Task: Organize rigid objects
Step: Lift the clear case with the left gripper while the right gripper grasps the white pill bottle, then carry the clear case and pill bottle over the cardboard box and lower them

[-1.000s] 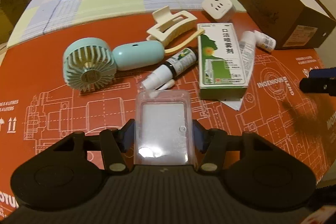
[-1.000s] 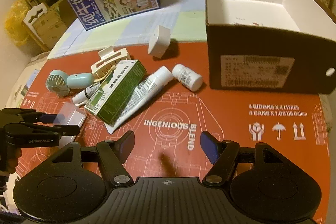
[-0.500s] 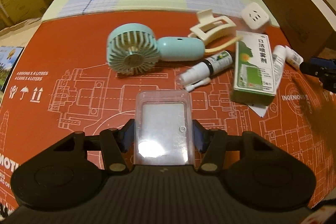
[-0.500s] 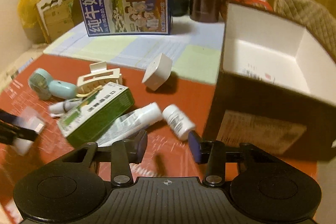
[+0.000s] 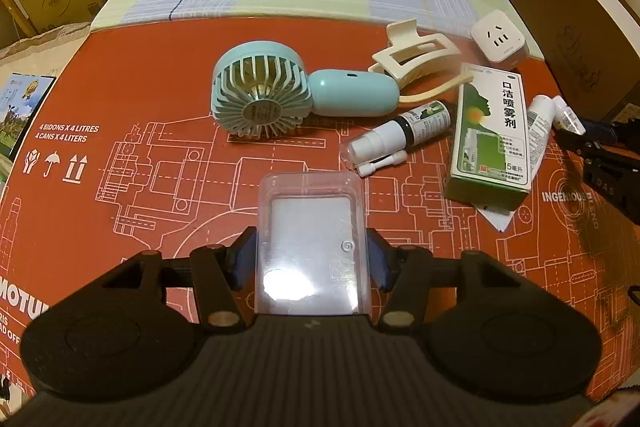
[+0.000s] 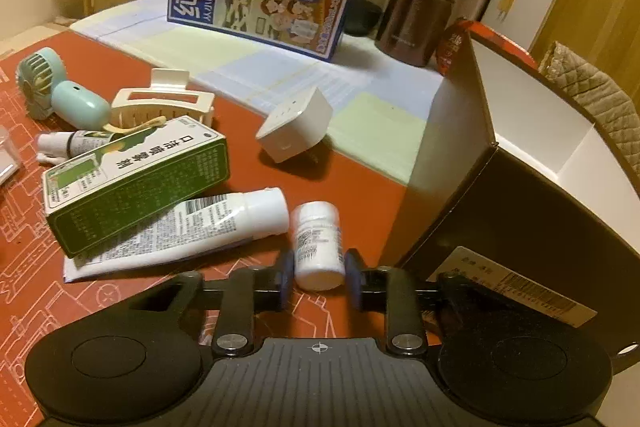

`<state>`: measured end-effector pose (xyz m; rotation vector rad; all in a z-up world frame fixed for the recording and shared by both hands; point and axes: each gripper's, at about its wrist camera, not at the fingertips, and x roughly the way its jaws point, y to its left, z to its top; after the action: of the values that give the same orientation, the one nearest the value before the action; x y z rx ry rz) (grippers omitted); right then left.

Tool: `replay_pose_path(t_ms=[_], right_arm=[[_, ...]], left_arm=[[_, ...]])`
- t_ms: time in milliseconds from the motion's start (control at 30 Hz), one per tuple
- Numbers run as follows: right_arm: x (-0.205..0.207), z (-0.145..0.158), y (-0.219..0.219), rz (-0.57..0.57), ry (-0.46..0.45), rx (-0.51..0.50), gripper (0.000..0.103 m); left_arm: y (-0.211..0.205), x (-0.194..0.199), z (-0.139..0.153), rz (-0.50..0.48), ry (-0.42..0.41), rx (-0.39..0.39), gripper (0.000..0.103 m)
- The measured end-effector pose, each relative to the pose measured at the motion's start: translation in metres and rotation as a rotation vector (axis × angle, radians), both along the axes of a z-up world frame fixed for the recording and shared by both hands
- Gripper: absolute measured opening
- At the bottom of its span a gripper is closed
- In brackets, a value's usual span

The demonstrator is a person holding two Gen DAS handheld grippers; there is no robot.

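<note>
- The right gripper is clamped on the little white pill bottle. The bottle sits right between the pads, cap end pointing away from the camera, base toward it.
- Landmark is the green spray box: the pill bottle is just off its right end, right beside the cap of the white tube that's tucked half under the box.
- The open brown cardboard box is close on the far side of the bottle from the green box.
- The left gripper is holding a clear plastic case, pinched by its long sides, above the red mat, well to the left of the green box.
- Beyond the green box: cream hair claw, white plug adapter, mint handheld fan, small spray bottle.
</note>
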<state>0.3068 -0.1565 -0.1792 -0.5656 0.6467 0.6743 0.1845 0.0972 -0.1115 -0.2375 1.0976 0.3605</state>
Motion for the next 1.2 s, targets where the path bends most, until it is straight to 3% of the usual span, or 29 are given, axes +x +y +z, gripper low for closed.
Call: replay_pose_path(t_ms=[433, 767, 1200], right_arm=[[-0.001, 0.027, -0.041, -0.130, 0.352, 0.125, 0.024], [0.015, 0.026, -0.027, -0.140, 0.339, 0.118, 0.025], [0.007, 0.027, -0.029, -0.127, 0.331, 0.093, 0.024]], left_arm=[[0.000, 0.000, -0.001, -0.014, 0.001, -0.018, 0.052], [-0.003, -0.002, -0.001, -0.022, -0.002, -0.015, 0.052], [-0.006, -0.012, 0.004, -0.020, -0.010, -0.009, 0.052]])
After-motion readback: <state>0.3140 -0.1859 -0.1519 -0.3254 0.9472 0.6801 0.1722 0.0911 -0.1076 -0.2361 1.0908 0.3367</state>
